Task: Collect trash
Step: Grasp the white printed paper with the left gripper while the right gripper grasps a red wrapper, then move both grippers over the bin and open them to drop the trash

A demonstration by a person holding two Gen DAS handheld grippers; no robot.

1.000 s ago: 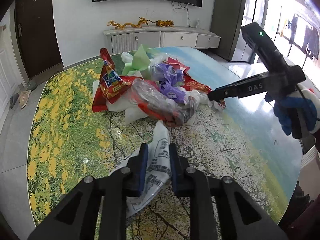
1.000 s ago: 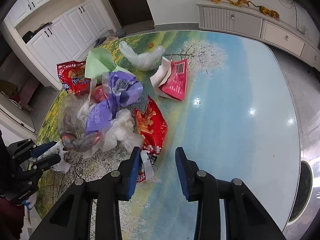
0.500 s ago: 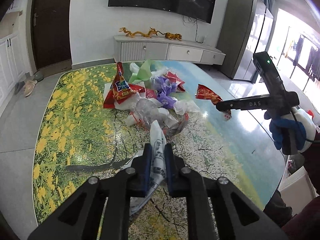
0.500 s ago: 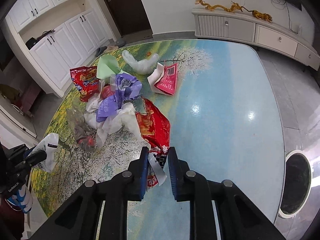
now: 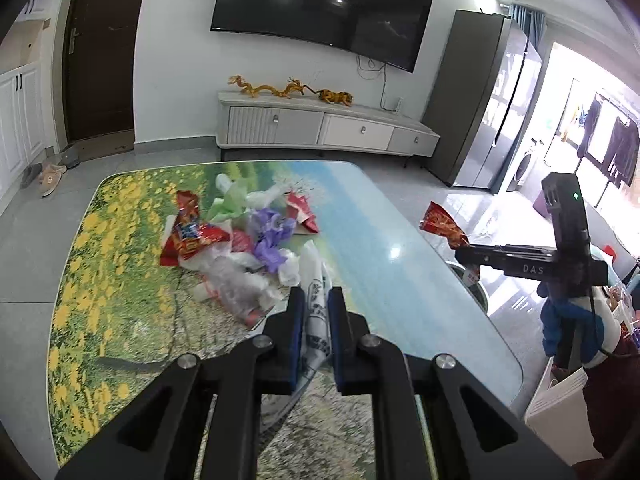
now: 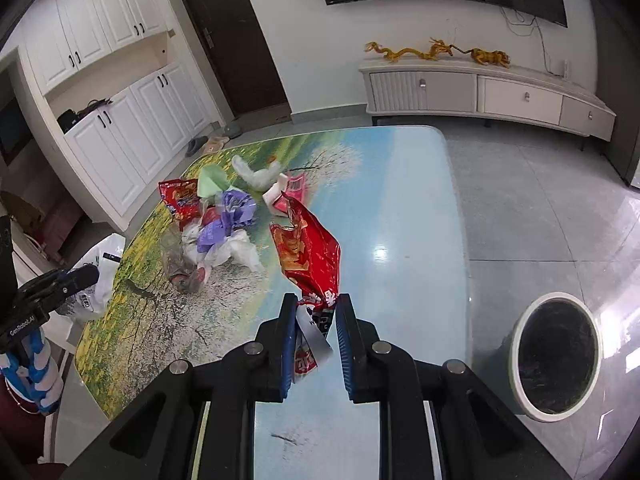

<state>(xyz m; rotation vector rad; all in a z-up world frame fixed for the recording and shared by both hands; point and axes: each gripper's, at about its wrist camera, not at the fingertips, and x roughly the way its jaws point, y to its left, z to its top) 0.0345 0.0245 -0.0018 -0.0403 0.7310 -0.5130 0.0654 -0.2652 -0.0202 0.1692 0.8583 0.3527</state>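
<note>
1. A dark television hung on the white wall.
2. Below it stood a low white cabinet bearing golden dragon figurines.
3. Grey floor tiles gleamed beside white cupboards.

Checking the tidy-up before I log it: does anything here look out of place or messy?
Yes. Crumpled wrappers and bags lie heaped on the picture-printed table, not in the round white bin. The right gripper holds a torn red snack bag; the left gripper holds a white printed plastic bag.

Both grippers rising off table: right gripper lifting crinkled red foil snack packet; left gripper lifting white printed plastic bag.
</note>
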